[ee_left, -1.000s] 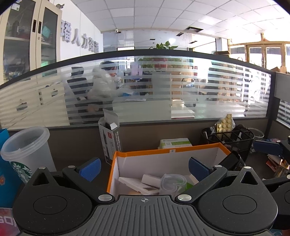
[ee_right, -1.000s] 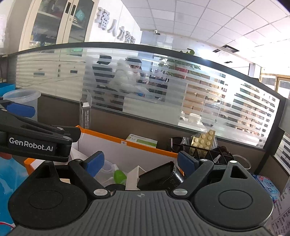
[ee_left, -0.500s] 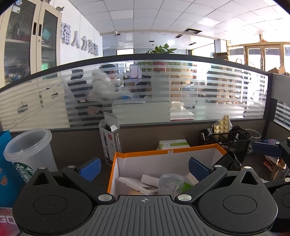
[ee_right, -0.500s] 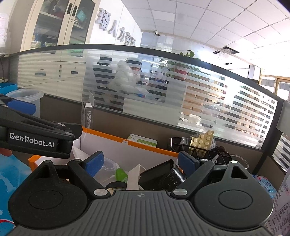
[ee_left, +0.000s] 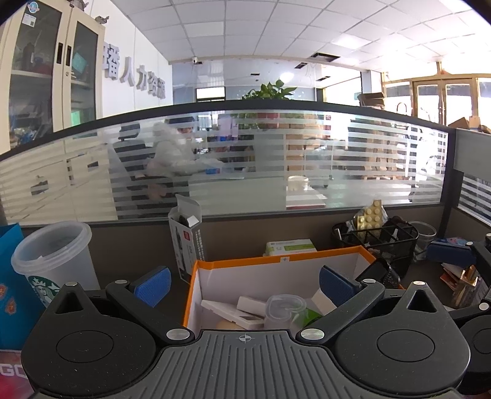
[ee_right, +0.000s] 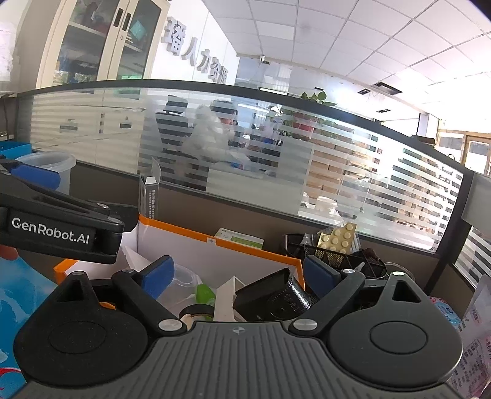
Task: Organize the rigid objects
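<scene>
Orange-rimmed box is seen packed with small items.
Left gripper is held wide and empty; right gripper jaws are opening above a black case.

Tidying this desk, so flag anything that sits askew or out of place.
The black case leans tilted against the right end of the orange-rimmed box, propped rather than lying flat. A blister pack of pills sticks up at an angle from the black mesh organizer. Behind the box, the tall carton stands with its top flap open.

Open-plan office, frosted-striped glass desk partition, suspended tile ceiling, filing cabinet
</scene>
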Demonstrator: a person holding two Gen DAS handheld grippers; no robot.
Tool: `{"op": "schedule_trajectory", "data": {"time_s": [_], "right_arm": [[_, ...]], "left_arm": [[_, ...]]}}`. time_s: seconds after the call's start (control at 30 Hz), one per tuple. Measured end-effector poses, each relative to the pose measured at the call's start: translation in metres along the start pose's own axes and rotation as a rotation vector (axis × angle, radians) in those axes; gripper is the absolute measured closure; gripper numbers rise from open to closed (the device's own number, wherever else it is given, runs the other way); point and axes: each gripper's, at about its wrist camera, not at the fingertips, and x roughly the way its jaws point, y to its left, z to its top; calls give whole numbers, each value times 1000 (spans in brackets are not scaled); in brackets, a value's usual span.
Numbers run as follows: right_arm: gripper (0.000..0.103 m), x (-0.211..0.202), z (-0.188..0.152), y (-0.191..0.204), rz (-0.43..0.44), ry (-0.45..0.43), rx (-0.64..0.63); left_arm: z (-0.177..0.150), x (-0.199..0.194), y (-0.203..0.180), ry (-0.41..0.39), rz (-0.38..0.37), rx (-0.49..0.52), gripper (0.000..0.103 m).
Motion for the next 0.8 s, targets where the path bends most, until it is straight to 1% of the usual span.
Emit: {"op": "schedule_trajectory", "data": {"time_s": [0.27, 0.43, 0.57, 0.8], "right_arm": [[10, -5, 0, 3, -5, -6, -3], [9, -10, -1, 6, -12, -17, 0], [5, -19, -4, 16, -15, -44, 3], [5, -27, -8, 38, 4, -41, -30]], "left_arm": [[0, -5, 2, -5, 0, -5, 0], [-2, -15, 8, -13, 0, -14, 0], [-7, -27, 18, -26, 11, -31, 0], [-9, -43, 35, -47, 41, -38, 0]]}}
